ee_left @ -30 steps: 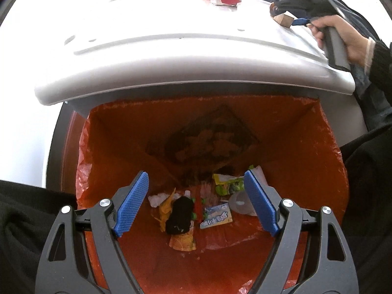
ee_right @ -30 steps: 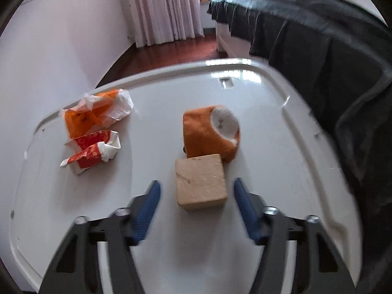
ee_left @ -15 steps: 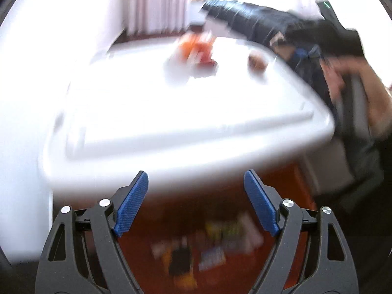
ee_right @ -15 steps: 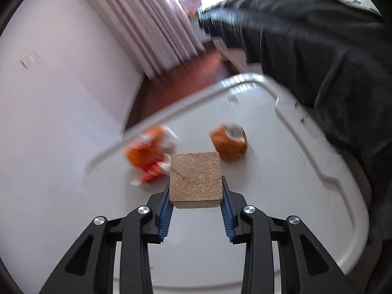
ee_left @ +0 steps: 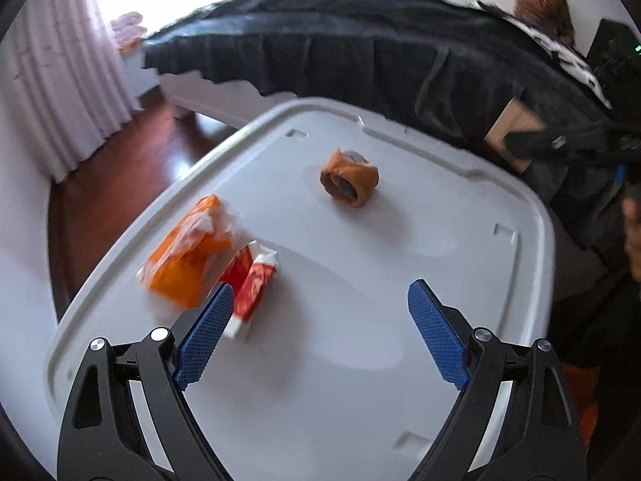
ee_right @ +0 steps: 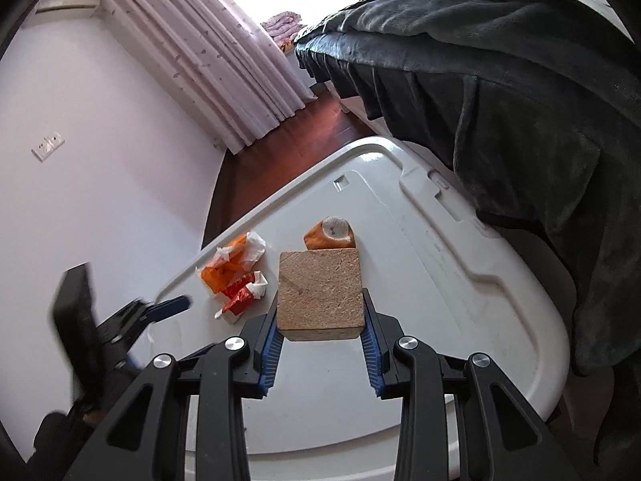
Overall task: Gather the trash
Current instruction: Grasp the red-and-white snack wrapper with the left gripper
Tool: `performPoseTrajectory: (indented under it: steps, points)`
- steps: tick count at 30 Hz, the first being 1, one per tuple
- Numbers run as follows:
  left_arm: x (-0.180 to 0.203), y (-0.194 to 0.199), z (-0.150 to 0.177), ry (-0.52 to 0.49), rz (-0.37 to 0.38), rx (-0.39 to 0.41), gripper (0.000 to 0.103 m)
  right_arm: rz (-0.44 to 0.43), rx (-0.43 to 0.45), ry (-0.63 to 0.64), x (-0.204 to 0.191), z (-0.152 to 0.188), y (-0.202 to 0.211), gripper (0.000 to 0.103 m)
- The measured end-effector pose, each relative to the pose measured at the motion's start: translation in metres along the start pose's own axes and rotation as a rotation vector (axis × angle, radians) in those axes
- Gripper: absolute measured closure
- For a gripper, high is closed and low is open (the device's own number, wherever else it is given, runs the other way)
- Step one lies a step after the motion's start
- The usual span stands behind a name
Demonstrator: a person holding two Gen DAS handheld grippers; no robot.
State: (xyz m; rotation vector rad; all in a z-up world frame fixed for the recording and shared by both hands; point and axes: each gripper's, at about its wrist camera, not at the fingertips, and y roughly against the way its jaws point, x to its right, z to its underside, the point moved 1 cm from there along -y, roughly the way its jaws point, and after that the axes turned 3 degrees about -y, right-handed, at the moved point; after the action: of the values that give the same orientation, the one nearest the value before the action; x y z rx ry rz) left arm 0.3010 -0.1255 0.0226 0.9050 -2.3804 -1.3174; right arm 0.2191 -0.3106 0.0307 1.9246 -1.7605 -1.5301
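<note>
My left gripper (ee_left: 320,288) hovers over the white bin lid (ee_left: 360,340), its jaws opening with nothing between them. A red-and-white wrapper (ee_left: 252,284) lies by its left pad, next to a crumpled orange wrapper (ee_left: 188,256). An orange roll (ee_left: 348,178) rests farther back on the lid. My right gripper (ee_right: 321,304) is shut on a tan fibreboard block (ee_right: 320,292), held above the lid (ee_right: 440,300). The right wrist view also shows the orange wrapper (ee_right: 228,264), the red wrapper (ee_right: 242,296), the roll (ee_right: 330,234) and one blue left finger (ee_right: 168,304).
A bed under a dark blanket (ee_left: 360,40) borders the lid's far side. Pale curtains (ee_right: 208,60) and a dark wood floor (ee_left: 120,152) lie to the left by a white wall. A strip of orange bin liner (ee_left: 581,401) shows at the lower right.
My left gripper left the orange-lined bin and swung up over the lid to the wrappers. My right gripper closed on the block and lifted it off the lid.
</note>
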Motion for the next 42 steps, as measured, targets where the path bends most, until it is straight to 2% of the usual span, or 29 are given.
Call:
performPoseTrajectory:
  steps: [4, 7, 13, 19, 22, 23, 25, 26, 27, 29, 32, 37, 39, 42]
  points:
    - [-0.009, -0.033, 0.001, -0.065, -0.006, -0.074, 0.017, -0.013, 0.018, -0.015, 0.004, -0.006, 0.008, 0.068]
    - [-0.015, -0.045, 0.001, -0.086, -0.021, -0.085, 0.017, -0.015, 0.017, -0.025, 0.006, -0.011, 0.005, 0.068]
    - [-0.038, -0.054, -0.002, -0.031, 0.011, -0.078, 0.017, -0.034, -0.011, -0.039, 0.003, -0.01, -0.001, 0.068]
    - [-0.04, -0.075, 0.003, -0.017, 0.045, -0.144, 0.017, -0.034, -0.013, -0.039, 0.001, -0.01, -0.002, 0.068]
    - [-0.035, -0.087, 0.009, -0.025, 0.014, -0.186, 0.018, -0.032, -0.016, -0.043, 0.001, -0.01, -0.002, 0.068]
    - [-0.031, -0.088, 0.01, -0.049, -0.019, -0.177, 0.02, -0.033, -0.018, -0.045, 0.002, -0.01, -0.002, 0.068]
    - [-0.028, -0.086, 0.009, -0.034, -0.024, -0.16, 0.029, -0.034, -0.015, -0.044, 0.001, -0.01, -0.002, 0.068]
    - [-0.029, -0.085, 0.008, -0.025, -0.034, -0.155, 0.04, -0.03, -0.013, -0.041, 0.001, -0.01, -0.001, 0.068]
    - [-0.03, -0.085, 0.007, -0.011, -0.041, -0.15, 0.045, -0.03, -0.012, -0.041, 0.001, -0.01, -0.001, 0.068]
    - [-0.033, -0.084, 0.006, 0.022, -0.041, -0.146, 0.065, -0.03, -0.012, -0.042, 0.001, -0.011, -0.001, 0.068]
    - [-0.034, -0.082, 0.008, 0.064, -0.081, -0.131, 0.075, -0.028, -0.011, -0.039, 0.001, -0.011, -0.001, 0.068]
    - [-0.024, -0.074, 0.014, 0.156, -0.141, -0.098, 0.076, -0.017, -0.009, -0.026, -0.002, -0.011, -0.003, 0.068]
    - [-0.018, -0.059, 0.021, 0.2, -0.154, -0.071, 0.076, -0.006, -0.009, -0.005, -0.005, -0.009, -0.004, 0.068]
    - [-0.003, -0.022, 0.045, 0.328, -0.177, -0.036, 0.076, -0.011, -0.022, 0.013, -0.009, -0.007, -0.006, 0.068]
